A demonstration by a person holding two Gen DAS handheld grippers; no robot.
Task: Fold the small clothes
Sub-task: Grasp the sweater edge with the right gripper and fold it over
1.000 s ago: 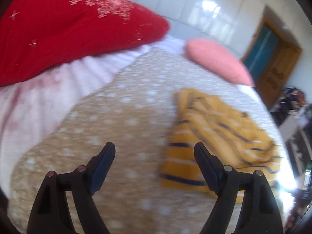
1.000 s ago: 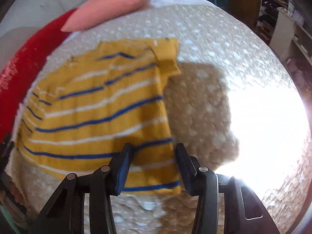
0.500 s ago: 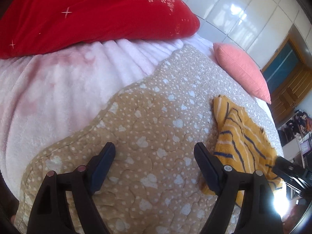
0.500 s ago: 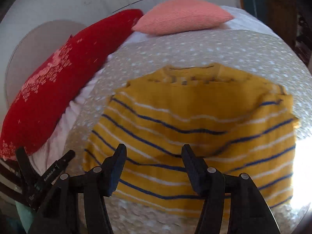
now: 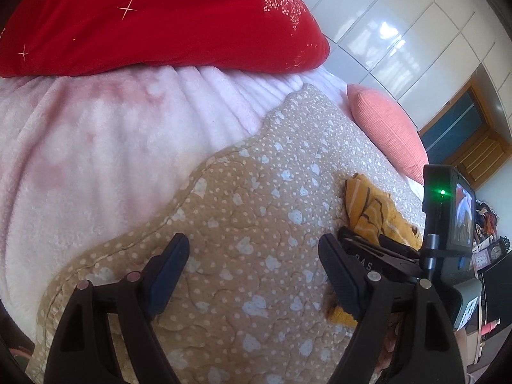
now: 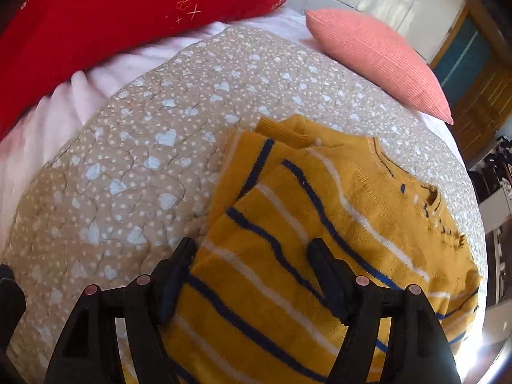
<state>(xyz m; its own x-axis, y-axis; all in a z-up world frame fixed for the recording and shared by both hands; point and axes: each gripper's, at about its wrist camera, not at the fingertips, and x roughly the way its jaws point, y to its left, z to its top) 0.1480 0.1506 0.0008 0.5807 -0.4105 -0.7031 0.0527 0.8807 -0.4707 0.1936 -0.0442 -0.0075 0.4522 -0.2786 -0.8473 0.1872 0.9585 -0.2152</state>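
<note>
A small yellow sweater [image 6: 320,224] with navy and white stripes lies folded on the beige heart-print quilt [image 6: 144,160]. My right gripper [image 6: 252,256] is open just above the sweater's near left part, with nothing between its fingers. My left gripper [image 5: 252,252] is open and empty over the bare quilt [image 5: 256,224], to the left of the sweater [image 5: 368,211]. In the left wrist view the right gripper's body and camera [image 5: 448,217] hide most of the sweater.
A big red pillow [image 5: 144,19] lies at the back left on a pink fleece blanket [image 5: 96,147]. A coral pillow [image 6: 377,57] lies at the back right. A wooden door [image 5: 473,147] and cluttered shelves [image 5: 489,243] stand beyond the bed's right side.
Both grippers swung left over the bed and stayed open. The right gripper has come into the left wrist view. The sweater lies where it was.
</note>
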